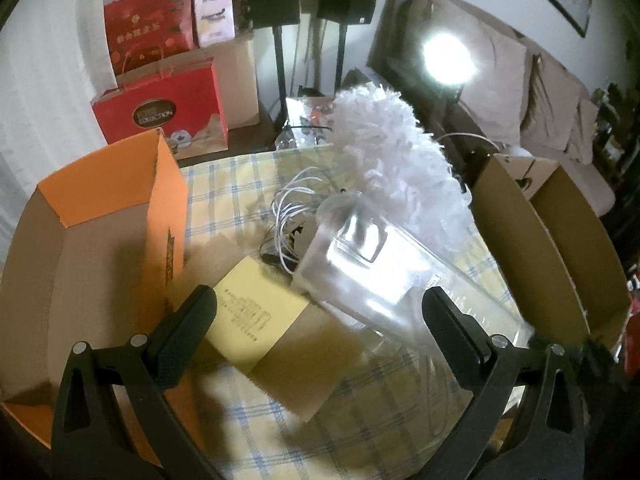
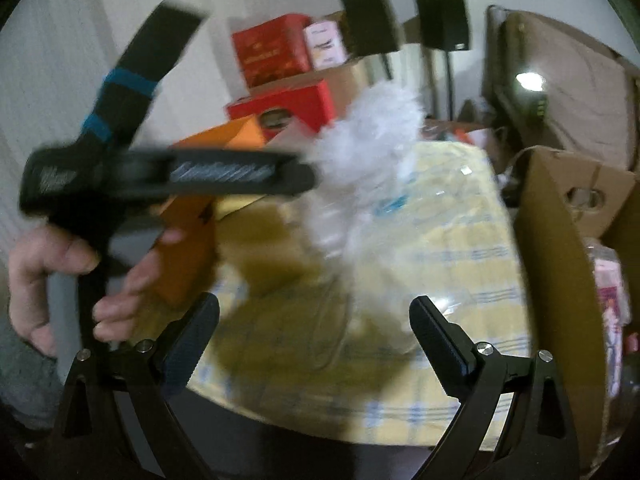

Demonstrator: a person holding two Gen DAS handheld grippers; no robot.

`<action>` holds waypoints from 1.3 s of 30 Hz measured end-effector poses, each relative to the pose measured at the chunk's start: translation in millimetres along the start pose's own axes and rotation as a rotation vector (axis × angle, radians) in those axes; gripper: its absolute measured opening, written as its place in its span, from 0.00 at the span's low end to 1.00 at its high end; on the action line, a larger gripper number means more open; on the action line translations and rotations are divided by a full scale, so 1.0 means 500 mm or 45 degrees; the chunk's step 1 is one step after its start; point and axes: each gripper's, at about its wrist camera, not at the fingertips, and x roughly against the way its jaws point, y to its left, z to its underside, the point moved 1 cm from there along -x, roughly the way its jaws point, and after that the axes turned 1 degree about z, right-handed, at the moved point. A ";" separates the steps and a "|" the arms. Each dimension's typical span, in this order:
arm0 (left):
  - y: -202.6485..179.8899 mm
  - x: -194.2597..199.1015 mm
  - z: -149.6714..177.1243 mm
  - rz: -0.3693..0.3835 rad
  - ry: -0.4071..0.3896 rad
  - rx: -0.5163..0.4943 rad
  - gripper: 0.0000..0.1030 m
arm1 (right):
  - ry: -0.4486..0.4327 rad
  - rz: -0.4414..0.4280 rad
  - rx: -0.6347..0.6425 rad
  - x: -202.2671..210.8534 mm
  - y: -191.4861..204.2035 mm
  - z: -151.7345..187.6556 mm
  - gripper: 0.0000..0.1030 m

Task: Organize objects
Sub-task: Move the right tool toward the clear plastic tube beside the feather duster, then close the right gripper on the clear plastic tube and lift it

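My left gripper [image 1: 320, 312] is open low over a table with a yellow and blue checked cloth [image 1: 248, 408]. Between and just beyond its fingers lie a yellow printed booklet [image 1: 256, 316] and a clear plastic box [image 1: 380, 272]. A white fluffy duster [image 1: 392, 152] rests across the far end of that box. A coil of white cable [image 1: 288, 208] lies behind the booklet. My right gripper [image 2: 316, 328] is open at the table's near edge with nothing between its fingers. The right wrist view is blurred, and the duster [image 2: 368, 160] stands ahead of the right gripper.
An open orange box [image 1: 100, 240] stands on the left of the table and an open brown cardboard box [image 1: 560, 240] on the right. Red gift boxes [image 1: 160, 108], speakers on stands and a sofa lie beyond. A person's hand [image 2: 52, 280] grips the left tool's handle.
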 end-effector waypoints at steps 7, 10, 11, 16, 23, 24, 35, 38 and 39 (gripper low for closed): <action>0.018 -0.002 0.007 0.039 0.022 0.026 1.00 | -0.018 0.083 0.022 -0.019 -0.051 -0.033 0.95; 0.018 -0.002 0.008 0.018 0.026 0.016 1.00 | -0.017 0.116 0.032 -0.019 -0.061 -0.041 0.95; 0.020 -0.004 0.010 0.009 0.032 0.011 0.99 | -0.031 0.098 0.016 -0.011 -0.068 -0.045 0.95; 0.036 -0.012 0.024 0.026 0.062 0.031 0.99 | -0.078 0.063 -0.054 0.026 -0.086 -0.057 0.95; 0.045 -0.023 0.040 -0.002 0.095 0.038 0.98 | 0.059 0.128 -0.271 -0.017 -0.160 -0.050 0.89; 0.045 -0.023 0.042 0.002 0.097 0.036 0.98 | 0.068 0.115 -0.297 -0.020 -0.163 -0.045 0.88; 0.082 0.028 0.024 0.156 0.038 0.162 0.98 | 0.184 0.026 -0.364 -0.047 -0.142 0.005 0.40; 0.087 0.025 0.015 0.146 0.038 0.160 0.95 | 0.194 0.004 -0.369 -0.052 -0.135 0.015 0.26; 0.085 0.022 0.015 0.145 0.043 0.155 0.91 | 0.195 -0.001 -0.372 -0.053 -0.133 0.019 0.24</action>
